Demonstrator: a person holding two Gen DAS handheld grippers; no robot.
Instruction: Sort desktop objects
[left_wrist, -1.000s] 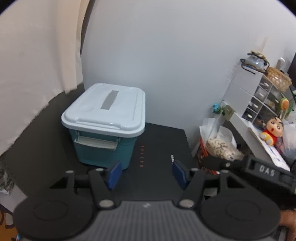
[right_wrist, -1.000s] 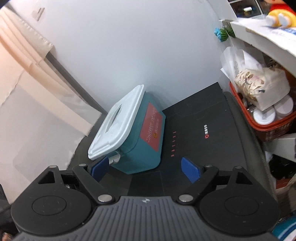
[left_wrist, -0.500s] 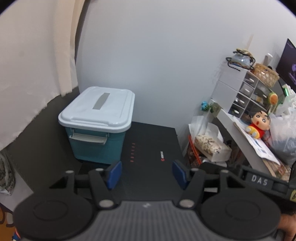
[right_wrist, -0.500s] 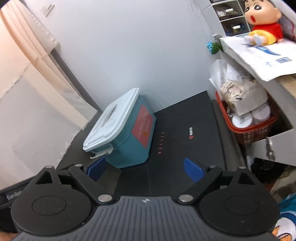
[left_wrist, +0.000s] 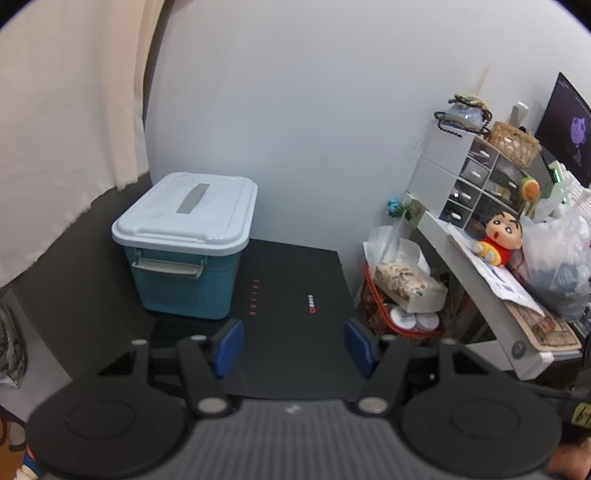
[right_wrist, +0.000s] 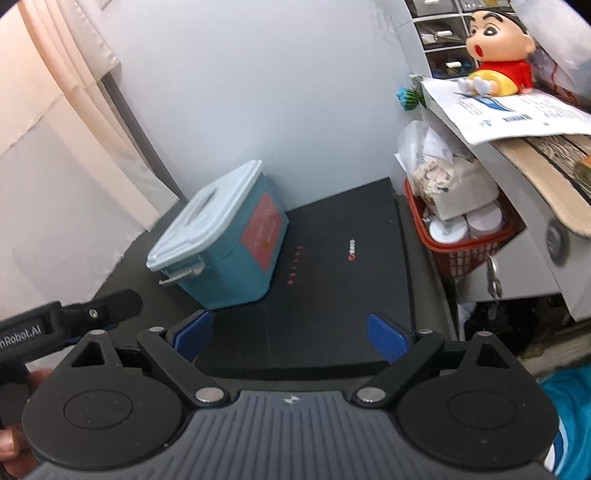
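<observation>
A teal storage box with a pale blue lid, latched shut, stands at the far left of a black desk mat. My left gripper hovers open over the mat's near edge, with nothing between its blue pads. The box is ahead and to its left, well apart. In the right wrist view the box shows a red label on its side. My right gripper is open and empty above the mat. One finger of the left gripper reaches in at the left of that view.
A red mesh basket holding a tissue pack and small tubs sits under a white shelf on the right. On the shelf are a cartoon doll, papers, a plastic bag and small drawers. A curtain hangs at left.
Both grippers have drawn back from the box, which now looks smaller and farther. More of the shelf and basket shows on the right. The right jaws stand a little wider.
</observation>
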